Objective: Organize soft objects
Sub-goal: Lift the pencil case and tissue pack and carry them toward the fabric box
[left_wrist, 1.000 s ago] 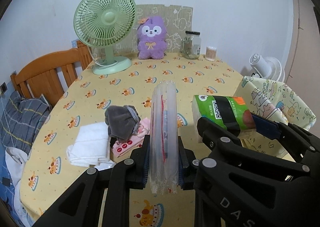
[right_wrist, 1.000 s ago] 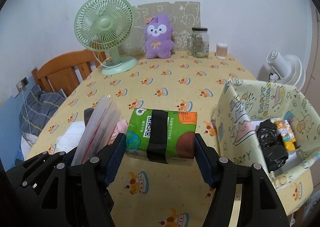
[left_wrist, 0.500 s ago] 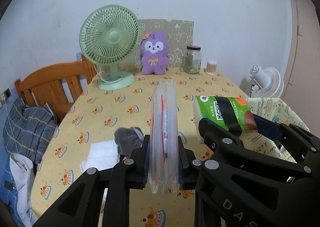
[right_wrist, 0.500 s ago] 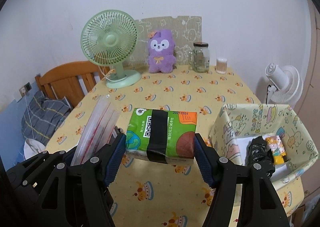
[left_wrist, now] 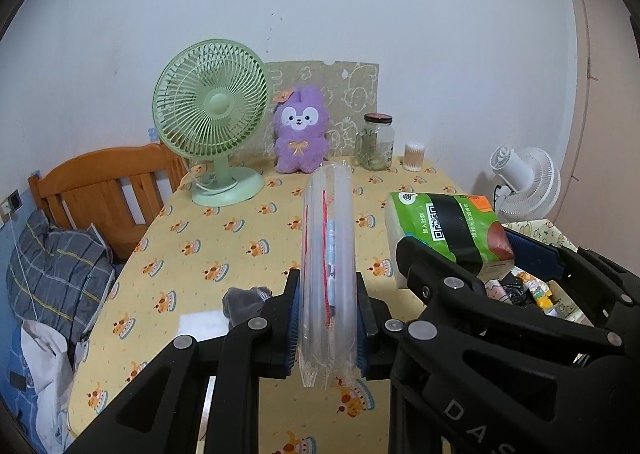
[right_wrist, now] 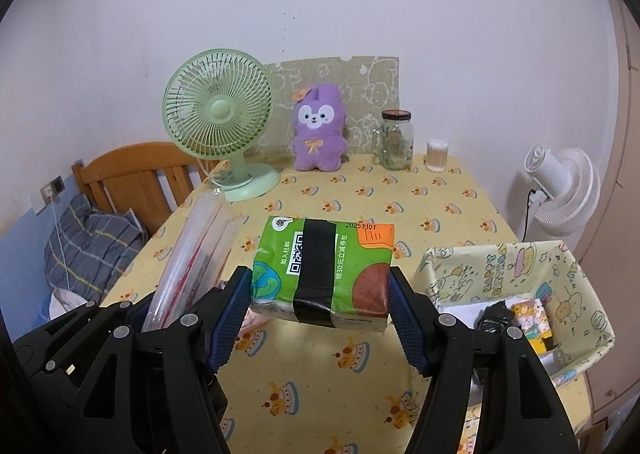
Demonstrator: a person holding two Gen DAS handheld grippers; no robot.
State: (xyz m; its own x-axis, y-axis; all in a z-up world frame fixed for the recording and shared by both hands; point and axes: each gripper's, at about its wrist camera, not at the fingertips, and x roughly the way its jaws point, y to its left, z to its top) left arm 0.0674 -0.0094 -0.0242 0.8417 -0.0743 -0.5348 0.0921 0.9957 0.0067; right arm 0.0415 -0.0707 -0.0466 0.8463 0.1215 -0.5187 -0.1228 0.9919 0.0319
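Both grippers ride high over the table [right_wrist: 440,190], each loaded. My right gripper [right_wrist: 320,294] is clamped across the short ends of the green tissue pack [right_wrist: 324,266], its blue pads pressing the soft wrapper in from either side, the pack level with its printed face up. I hold it that way, I judge, so it can go down flat into the fabric bin [right_wrist: 568,266], which stands at the table's right edge just beside the pack. Its rim is open upward, and a black bundle and small printed packets already lie on its floor; the nearer left part looks free.

My left gripper [left_wrist: 328,318] is squeezed shut on the clear zip bag [left_wrist: 328,254], which stands upright and edge-on between the pads, red seal line running along it. Pinched low like this it stays stiff enough not to flop.

Below the left gripper, on the near left of the table, a grey cloth [left_wrist: 244,300] sits against a white folded towel [left_wrist: 198,324], both not yet put away.

Along the far edge stand the green fan [right_wrist: 220,122], purple plush [right_wrist: 318,126], jar [right_wrist: 396,140] and a cotton-swab tub [right_wrist: 436,155], all well apart from my grippers. The middle of the table is open, so there is room to swing right; the bin's soft near wall is the edge to clear.
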